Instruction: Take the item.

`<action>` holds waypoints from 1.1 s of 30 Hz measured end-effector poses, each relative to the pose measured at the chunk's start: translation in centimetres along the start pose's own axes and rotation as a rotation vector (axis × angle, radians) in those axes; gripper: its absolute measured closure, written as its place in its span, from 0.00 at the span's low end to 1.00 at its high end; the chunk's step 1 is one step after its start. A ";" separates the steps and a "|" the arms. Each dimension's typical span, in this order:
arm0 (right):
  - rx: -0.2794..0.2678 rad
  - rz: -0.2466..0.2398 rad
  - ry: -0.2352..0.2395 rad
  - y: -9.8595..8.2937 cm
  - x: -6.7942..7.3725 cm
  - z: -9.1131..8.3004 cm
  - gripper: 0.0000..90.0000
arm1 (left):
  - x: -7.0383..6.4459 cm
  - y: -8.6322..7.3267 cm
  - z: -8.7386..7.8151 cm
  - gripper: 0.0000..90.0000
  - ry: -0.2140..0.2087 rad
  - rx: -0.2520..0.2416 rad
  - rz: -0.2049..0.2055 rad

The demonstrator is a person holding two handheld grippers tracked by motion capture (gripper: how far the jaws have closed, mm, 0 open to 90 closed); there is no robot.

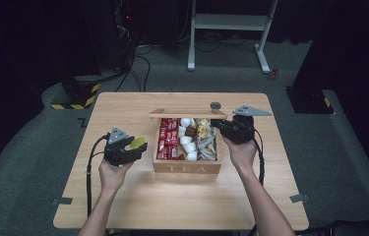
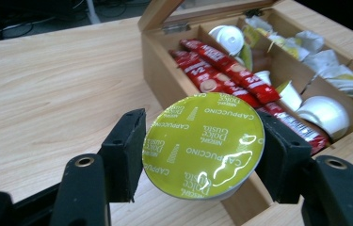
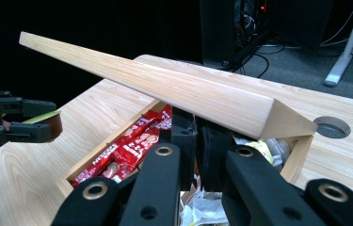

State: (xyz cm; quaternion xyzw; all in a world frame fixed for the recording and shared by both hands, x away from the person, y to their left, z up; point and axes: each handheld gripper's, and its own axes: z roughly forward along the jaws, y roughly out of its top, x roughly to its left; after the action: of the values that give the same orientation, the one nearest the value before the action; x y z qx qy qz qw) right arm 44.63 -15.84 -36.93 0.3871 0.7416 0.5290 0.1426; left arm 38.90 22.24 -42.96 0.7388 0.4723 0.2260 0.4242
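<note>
A round coffee capsule (image 2: 203, 145) with a glossy yellow-green foil top printed "CAPPUCCINO" sits clamped between the left gripper's (image 1: 121, 146) two matte black jaws, one pad pressing each side of its rim. In the high view the capsule (image 1: 137, 143) is held just left of the box, above the bare tabletop.

The box is a pale wooden tea chest (image 1: 187, 167) with "TEA" lettered on its front wall, standing near the middle of the table. Thin wooden dividers split it into compartments: the left one holds red stick sachets (image 2: 221, 70) lying lengthwise, the middle one small white cups (image 2: 324, 113) and another white capsule (image 2: 228, 36), the right one crumpled pale wrappers (image 2: 334, 66).

The hinged lid (image 3: 164, 89) — a smooth, light-grained slab with a bevelled edge — is raised at the back of the box. The right gripper (image 3: 196, 141) is over the box's right rear corner, its black jaws brought together close beneath the lid's edge; whether they pinch anything I cannot tell.

The table (image 1: 123, 196) is light wood with a round cable hole (image 1: 215, 105) behind the box. Around it lies grey carpet (image 1: 19, 162).
</note>
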 end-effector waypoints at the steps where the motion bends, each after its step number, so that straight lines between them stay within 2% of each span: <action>1: 0.001 0.000 0.001 0.0 0.0 0.0 0.96 | 0.1 -0.1 0.0 0.45 0.003 0.003 0.000; 6: 0.002 0.001 0.002 -0.1 0.0 0.0 0.96 | 0.4 -0.6 0.1 0.45 0.005 0.004 -0.012; 12: 0.001 0.001 0.006 -0.1 0.0 0.0 0.96 | 0.6 -1.1 0.5 0.45 0.028 0.018 -0.012; 19: -0.001 0.002 0.008 -0.3 0.0 0.0 0.96 | 0.5 -2.1 0.9 0.45 0.064 0.044 0.010; 25: 0.002 0.000 0.007 -0.3 0.0 -0.1 0.96 | 0.8 -2.9 1.5 0.45 0.079 0.067 -0.009; 29: 0.005 -0.003 0.007 -0.2 0.0 -0.1 0.96 | 0.5 -3.2 1.8 0.45 0.088 0.090 0.019; 33: 0.006 -0.005 0.008 -0.2 0.0 -0.1 0.96 | 0.6 -3.5 2.0 0.45 0.088 0.097 0.015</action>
State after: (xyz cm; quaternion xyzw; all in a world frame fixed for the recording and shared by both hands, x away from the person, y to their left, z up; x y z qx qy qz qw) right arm 44.52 -15.90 -37.07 0.3837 0.7445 0.5281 0.1398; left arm 38.90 22.59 -47.00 0.7514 0.4955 0.2383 0.3649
